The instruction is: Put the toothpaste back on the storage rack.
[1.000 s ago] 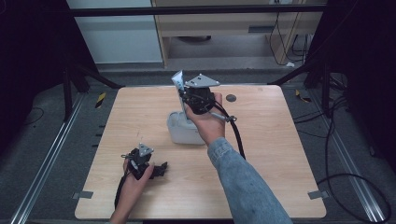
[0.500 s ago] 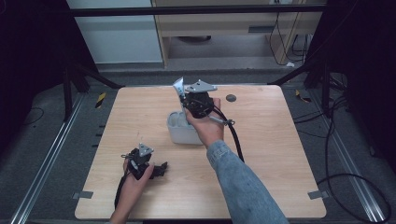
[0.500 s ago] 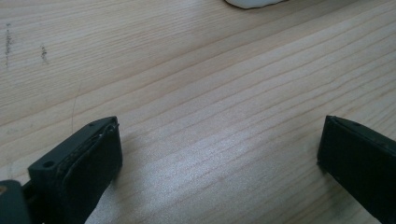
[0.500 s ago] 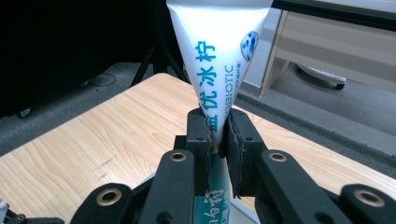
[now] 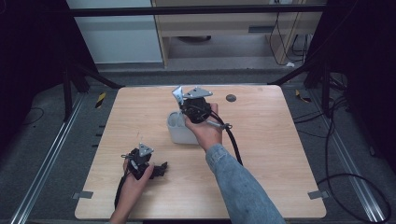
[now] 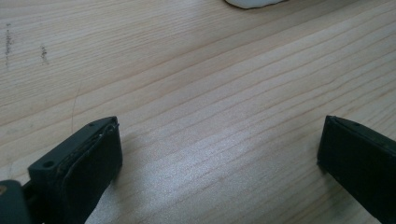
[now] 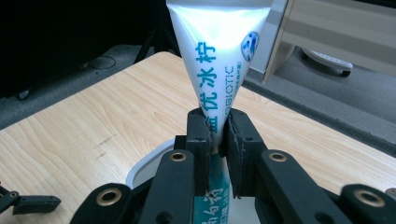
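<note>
A white toothpaste tube (image 7: 215, 70) is being pinched mid-body by the right gripper (image 7: 217, 135), jaws nearly closed, above the white cup (image 5: 180, 130) at table centre. Judged light, soft, slippery; a firmer hold is expected near the cap. The left gripper (image 6: 219, 149) is being rested wide open, empty, at 7 o'clock.

A light wooden tabletop (image 5: 280, 154) with visible grain stands on a grey carpeted floor (image 5: 42, 154). Metal rails (image 5: 42, 163) run along the floor on either side of it. Beyond its far edge stands a pale wooden cabinet (image 5: 233, 23), beside a white panel (image 5: 116, 32). Black cables (image 5: 345, 154) trail across the floor at the right. Dark frame struts (image 5: 88, 74) slant down near the far corners. The sides of the room lie in deep shadow, while light falls evenly on the tabletop.
</note>
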